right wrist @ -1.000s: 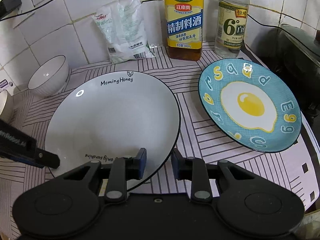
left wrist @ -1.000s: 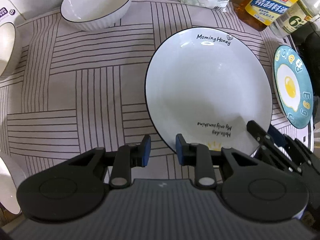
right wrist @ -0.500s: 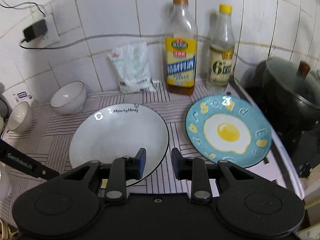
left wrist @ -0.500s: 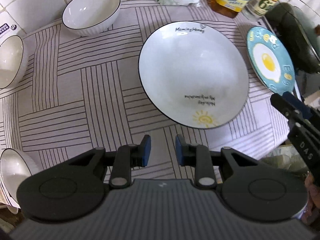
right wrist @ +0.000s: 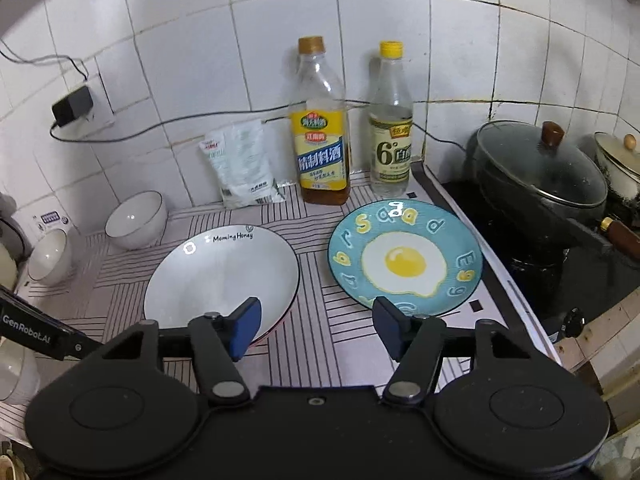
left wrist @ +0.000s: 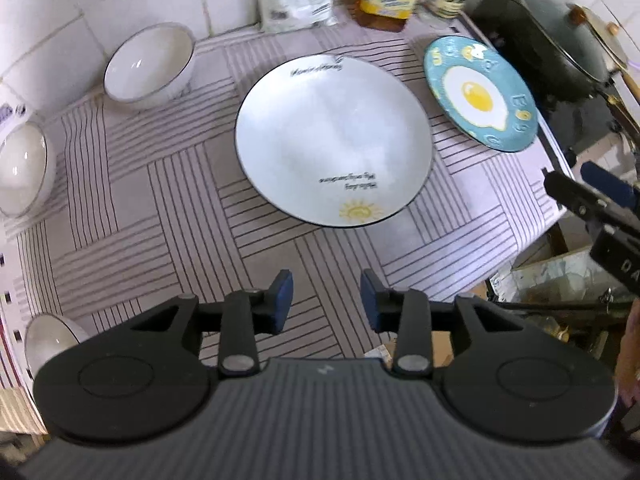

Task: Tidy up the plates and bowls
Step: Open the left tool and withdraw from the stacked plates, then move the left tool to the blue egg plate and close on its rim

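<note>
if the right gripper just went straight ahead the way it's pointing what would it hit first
Probably the striped mat between the white plate and blue egg plate; the right gripper is open and aimed at that gap, though depth is unclear.

A yellow-labelled bottle (right wrist: 323,152) and a clear bottle (right wrist: 391,136) stand side by side against the tiled wall, a white packet (right wrist: 242,168) leaning to their left. A lidded dark pot (right wrist: 538,172) sits on the stove, and a plugged-in black adapter (right wrist: 72,106) trails its cable along the tiles

left claw (left wrist: 326,300) pulled back, wider apart; right claw (right wrist: 316,330) raised, opened wide
</note>
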Demonstrator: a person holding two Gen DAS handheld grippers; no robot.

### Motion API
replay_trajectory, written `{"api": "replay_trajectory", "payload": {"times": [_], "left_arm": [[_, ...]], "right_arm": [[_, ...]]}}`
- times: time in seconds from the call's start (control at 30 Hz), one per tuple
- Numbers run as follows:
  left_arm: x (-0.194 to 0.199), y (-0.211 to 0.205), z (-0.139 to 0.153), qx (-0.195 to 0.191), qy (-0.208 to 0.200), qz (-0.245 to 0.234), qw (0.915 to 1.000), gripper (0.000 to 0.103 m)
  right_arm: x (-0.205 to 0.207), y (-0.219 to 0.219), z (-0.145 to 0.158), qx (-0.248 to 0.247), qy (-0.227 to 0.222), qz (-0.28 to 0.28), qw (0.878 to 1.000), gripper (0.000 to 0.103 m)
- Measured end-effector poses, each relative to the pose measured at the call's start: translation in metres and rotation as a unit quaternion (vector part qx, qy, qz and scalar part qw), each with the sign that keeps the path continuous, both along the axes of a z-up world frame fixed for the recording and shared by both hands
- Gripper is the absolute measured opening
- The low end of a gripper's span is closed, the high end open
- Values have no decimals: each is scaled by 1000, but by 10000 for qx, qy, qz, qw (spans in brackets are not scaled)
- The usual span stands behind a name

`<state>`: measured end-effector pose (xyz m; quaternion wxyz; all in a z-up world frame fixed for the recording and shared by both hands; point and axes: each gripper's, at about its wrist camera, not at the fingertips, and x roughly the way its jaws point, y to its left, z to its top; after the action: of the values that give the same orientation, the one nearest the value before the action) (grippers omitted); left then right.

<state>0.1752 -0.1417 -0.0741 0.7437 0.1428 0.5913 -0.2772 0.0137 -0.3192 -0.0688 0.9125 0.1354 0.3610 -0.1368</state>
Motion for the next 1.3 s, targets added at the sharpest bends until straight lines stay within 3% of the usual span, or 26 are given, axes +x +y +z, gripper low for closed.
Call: {"api": "replay_trajectory", "payload": {"times": [0.2,0.27,0.3,0.37,0.6,0.77,0.87,0.97,1.3], "left_arm": [[-3,-25,22,-203,-229,-428,9986,50],[1,-35,31,-309,-340,-561,9974,58],[2,-40,34,-370,-401,-627,9965,61],[7,-52,39,-459,-511,-810,9943,71],[32,-105,34,-422,-594,-1214,9899,82],[45,-145,18,-412,-654,-1521,9853,84],[58,-165,5,-481,-554,-1511,9858,84],[68,-184,-8,-530,-729,-1522,9842,84],[115,-252,-68,-459,-1072,-1768,9773,79]], "right_arm": [[-20,-19,12,-16,-328,-114,9994,74],[-23,-27,13,-110,-308,-246,9992,89],[-24,-32,12,-132,-316,-323,9989,91],[-26,-43,8,-122,-405,-468,9980,91],[-21,-80,-12,94,-536,-962,9939,91],[-17,-103,-33,161,-853,-1179,9892,91],[-15,-116,-51,236,-1089,-1344,9846,91],[-14,-128,-74,327,-1250,-1593,9787,91],[3,-152,-137,813,-1264,-2083,9665,86]]}}
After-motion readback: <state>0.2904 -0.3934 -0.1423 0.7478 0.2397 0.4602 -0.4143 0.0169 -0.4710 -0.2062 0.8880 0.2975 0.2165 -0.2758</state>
